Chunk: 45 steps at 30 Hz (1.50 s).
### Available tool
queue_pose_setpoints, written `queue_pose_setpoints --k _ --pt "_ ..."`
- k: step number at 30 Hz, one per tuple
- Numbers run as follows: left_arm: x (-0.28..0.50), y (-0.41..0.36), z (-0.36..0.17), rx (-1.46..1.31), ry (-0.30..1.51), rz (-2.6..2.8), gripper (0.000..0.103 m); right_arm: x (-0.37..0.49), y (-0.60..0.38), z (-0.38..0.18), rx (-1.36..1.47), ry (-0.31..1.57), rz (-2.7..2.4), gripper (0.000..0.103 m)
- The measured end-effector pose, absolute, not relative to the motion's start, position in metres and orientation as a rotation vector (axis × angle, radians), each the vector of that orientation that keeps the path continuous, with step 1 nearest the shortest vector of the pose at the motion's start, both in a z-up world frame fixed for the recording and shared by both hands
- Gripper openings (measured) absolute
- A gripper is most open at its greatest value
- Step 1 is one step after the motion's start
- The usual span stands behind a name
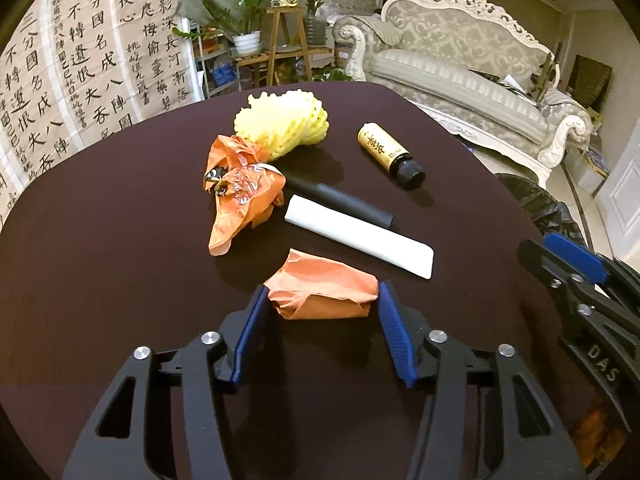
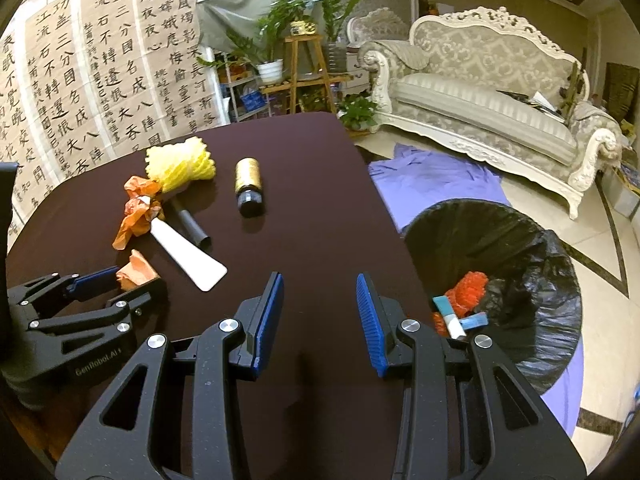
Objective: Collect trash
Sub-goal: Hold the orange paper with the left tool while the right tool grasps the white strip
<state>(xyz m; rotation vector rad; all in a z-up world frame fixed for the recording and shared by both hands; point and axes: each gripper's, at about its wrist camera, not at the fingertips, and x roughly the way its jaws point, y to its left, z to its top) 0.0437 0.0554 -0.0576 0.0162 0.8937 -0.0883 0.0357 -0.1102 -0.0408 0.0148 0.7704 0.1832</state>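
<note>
Left gripper clamps crumpled orange paper wad (pads touching); lift straight, carry to black-lined bin; right gripper empty, jaws apart.

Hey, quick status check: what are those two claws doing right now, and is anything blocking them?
Left gripper shut on orange paper wad. Right gripper open, empty, above the table. Trash bin beside the table, path clear.

Left tongs clamped (right tongs apart).

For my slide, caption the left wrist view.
Left hand-held gripper shut on crumpled orange paper on the dark table.
</note>
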Motion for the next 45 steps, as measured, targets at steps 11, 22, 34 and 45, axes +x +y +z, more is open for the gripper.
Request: queue_pose_setpoints --k 11,22,34,45 --pt "0.035 0.090 -0.052 0.015 0.863 -0.020 0.052 0.053 -0.055 -0.047 -0.053 0.829 0.332 0.049" --pt "0.037 0.133 -0.053 -0.035 0.859 0.052 0.052 0.080 -0.022 -0.051 -0.096 0.891 0.390 0.050" --pt "0.036 0.141 -0.054 -0.065 0.853 0.034 0.052 0.057 -0.009 -0.047 -0.131 0.905 0.432 0.043" --pt "0.035 0.141 -0.052 -0.063 0.841 0.036 0.052 0.060 -0.008 -0.050 -0.144 0.879 0.394 0.020"
